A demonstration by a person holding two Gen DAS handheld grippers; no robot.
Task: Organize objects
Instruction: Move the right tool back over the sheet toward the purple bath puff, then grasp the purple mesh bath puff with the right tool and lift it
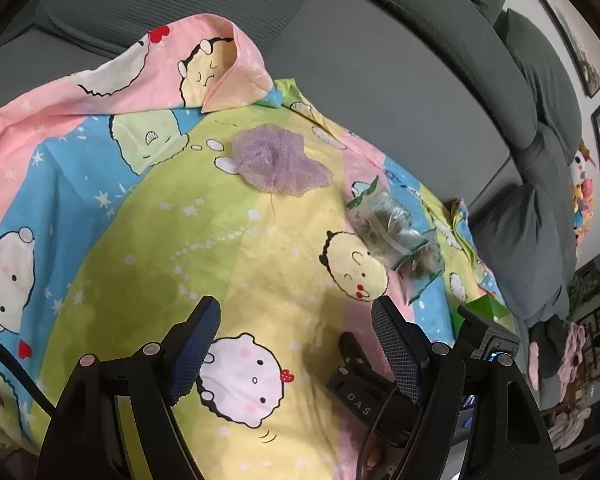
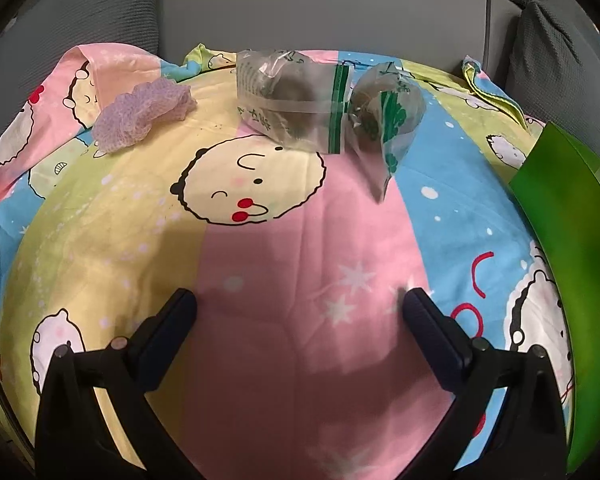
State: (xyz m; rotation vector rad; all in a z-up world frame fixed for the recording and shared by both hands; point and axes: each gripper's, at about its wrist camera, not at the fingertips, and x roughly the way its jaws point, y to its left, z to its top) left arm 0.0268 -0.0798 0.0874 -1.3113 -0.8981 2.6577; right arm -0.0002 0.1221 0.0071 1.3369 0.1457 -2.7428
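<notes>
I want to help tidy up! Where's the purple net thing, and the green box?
purple net [image 2: 140, 116], right wrist view, middle of the mesh.
green box [image 2: 572, 216], right wrist view, its flat green face.

Soft indoor light, faint shadows, fisheye-warped edges.

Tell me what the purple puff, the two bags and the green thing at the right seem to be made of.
Purple puff: soft open mesh, likely nylon netting; a grid weave shows. Two bags: thin clear plastic film, glossy and crinkled, with green zip strips and print; dark contents show through. Green thing: smooth, flat, slightly glossy, perhaps card or plastic; only partly in view.
</notes>
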